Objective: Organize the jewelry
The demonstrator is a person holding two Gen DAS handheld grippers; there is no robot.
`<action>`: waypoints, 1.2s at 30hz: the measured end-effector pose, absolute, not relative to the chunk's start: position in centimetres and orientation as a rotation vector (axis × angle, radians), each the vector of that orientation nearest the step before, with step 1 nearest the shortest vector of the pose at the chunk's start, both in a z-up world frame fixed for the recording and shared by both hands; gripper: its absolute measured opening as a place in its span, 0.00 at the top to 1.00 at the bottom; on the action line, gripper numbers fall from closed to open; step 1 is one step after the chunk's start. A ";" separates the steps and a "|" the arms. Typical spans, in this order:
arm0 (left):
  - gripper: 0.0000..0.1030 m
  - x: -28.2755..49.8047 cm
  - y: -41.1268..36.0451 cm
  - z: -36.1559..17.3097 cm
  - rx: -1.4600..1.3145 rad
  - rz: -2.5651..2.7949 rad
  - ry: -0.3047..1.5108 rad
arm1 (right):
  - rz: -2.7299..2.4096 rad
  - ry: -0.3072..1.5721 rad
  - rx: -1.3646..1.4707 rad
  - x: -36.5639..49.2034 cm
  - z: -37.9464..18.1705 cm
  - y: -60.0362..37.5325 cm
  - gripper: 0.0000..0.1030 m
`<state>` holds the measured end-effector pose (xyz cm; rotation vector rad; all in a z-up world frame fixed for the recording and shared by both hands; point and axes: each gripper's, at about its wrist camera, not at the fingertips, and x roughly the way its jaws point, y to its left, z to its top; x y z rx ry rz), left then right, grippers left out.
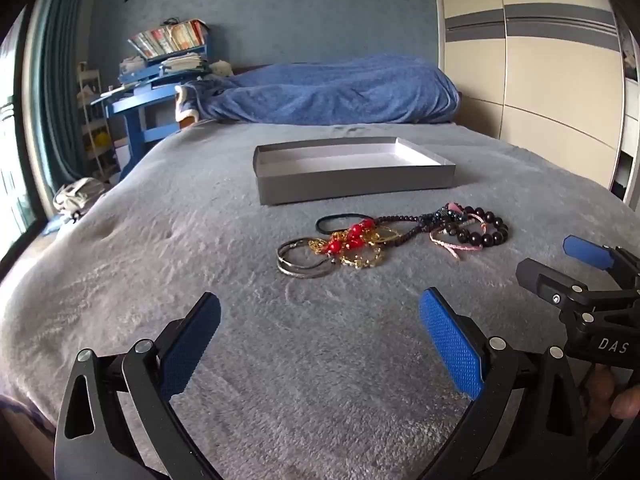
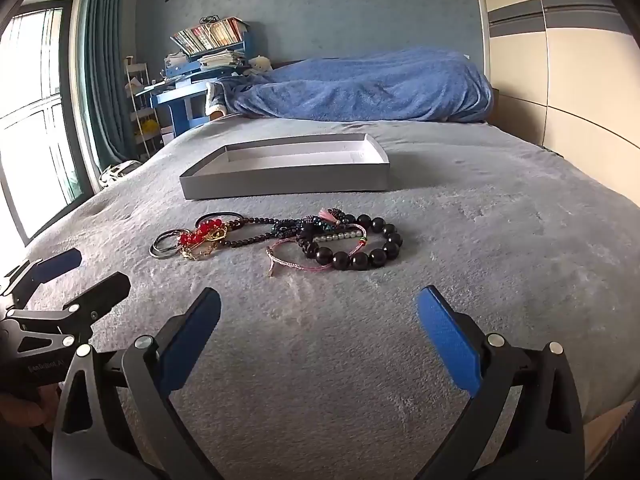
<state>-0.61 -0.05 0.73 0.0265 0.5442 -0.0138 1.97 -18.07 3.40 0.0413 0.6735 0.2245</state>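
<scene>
A heap of jewelry lies on the grey bed blanket (image 1: 200, 240): silver bangles (image 1: 302, 262), a red bead piece (image 1: 352, 236) tangled with gold chains, a black hair tie (image 1: 340, 220), a dark bead string, a pink cord bracelet (image 2: 296, 258) and a large black bead bracelet (image 2: 360, 248). Behind it sits an empty shallow grey box (image 1: 352, 184). My left gripper (image 1: 320, 320) hovers open in front of the bangles, nothing between its blue pads. My right gripper (image 2: 318, 320) stands open in front of the black bead bracelet (image 1: 488, 228). Each gripper shows at the edge of the other's view.
A blue blanket (image 1: 328, 92) is bunched at the head of the bed. A wardrobe (image 1: 540, 60) stands at the right. At the left are a blue desk (image 1: 136, 100) with books, curtains and a window (image 2: 36, 100). Bare blanket lies between grippers and jewelry.
</scene>
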 end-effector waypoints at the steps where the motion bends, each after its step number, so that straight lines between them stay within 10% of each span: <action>1: 0.04 -0.7 0.1 0.8 0.023 -0.013 0.544 | 0.225 0.673 0.041 2.0 3.4 -18.1 0.05; 36: 0.04 -0.5 0.5 0.7 0.016 -0.004 0.547 | 0.229 0.671 0.041 1.9 3.5 -17.9 0.05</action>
